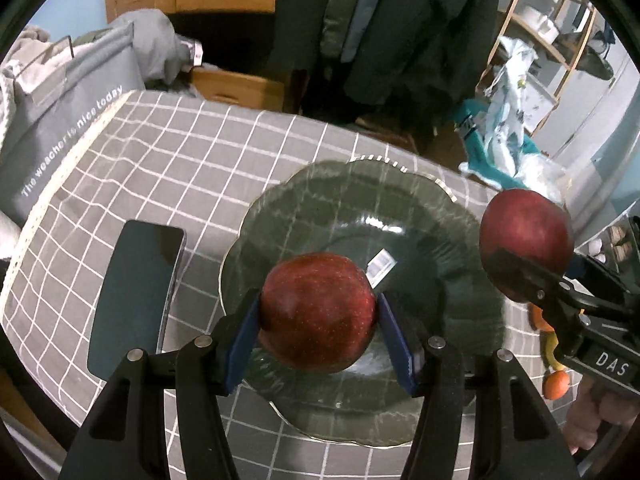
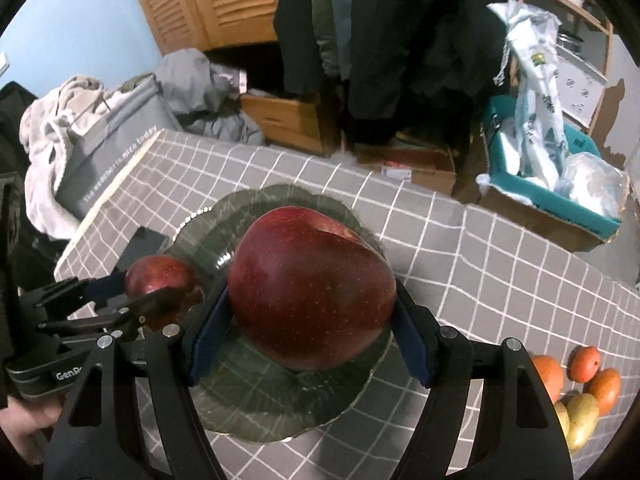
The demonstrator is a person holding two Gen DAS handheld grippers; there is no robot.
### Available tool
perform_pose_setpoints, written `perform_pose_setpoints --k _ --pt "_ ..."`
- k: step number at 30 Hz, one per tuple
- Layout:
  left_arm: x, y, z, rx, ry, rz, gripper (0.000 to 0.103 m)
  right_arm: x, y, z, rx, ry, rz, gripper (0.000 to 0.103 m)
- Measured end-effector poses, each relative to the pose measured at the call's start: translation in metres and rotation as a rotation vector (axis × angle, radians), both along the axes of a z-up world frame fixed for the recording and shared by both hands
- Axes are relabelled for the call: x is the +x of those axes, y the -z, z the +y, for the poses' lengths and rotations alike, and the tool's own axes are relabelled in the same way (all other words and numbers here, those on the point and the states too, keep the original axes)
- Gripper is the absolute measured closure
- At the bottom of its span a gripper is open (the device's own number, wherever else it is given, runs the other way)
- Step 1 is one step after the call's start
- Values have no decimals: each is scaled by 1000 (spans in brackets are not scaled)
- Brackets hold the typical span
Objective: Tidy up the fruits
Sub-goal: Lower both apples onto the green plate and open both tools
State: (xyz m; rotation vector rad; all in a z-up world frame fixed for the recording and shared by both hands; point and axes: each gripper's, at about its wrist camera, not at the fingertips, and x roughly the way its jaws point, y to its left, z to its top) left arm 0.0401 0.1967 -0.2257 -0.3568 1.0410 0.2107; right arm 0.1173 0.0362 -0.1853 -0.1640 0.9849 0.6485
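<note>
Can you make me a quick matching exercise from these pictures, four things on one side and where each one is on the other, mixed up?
Things:
1. smaller apple
2. bigger apple
3. phone
4. oranges

Places:
A. loose on the cloth, right of the plate
B. flat on the cloth, left of the plate
C. in the right gripper
D. in the left gripper

Pairs: 1-D, 2-C, 3-B, 4-A

Dark red speckled apple (image 1: 316, 312) over smoky grey-green glass plate (image 1: 360, 192); second dark red apple (image 2: 312, 288) right of plate. Tablecloth (image 1: 180, 148) grey, white grid. Black phone (image 1: 140, 292) left of plate. Orange and yellow fruits (image 2: 580, 392) right of plate. Blue gripper pads (image 1: 240, 336).
</note>
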Motion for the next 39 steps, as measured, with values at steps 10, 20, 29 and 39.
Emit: perform_pose_setpoints --k 10,20,29,39 --pt "5 27 -2 -18 18 74 43 2 21 7 -24 -21 49 28" --pt "4 16 4 -20 -3 34 36 5 26 6 -18 -9 73 28" --pt "-8 14 13 -30 -43 42 35 3 37 15 -38 -44 132 28" --pt "-19 7 23 -40 -77 31 35 0 56 23 -111 -71 188 27"
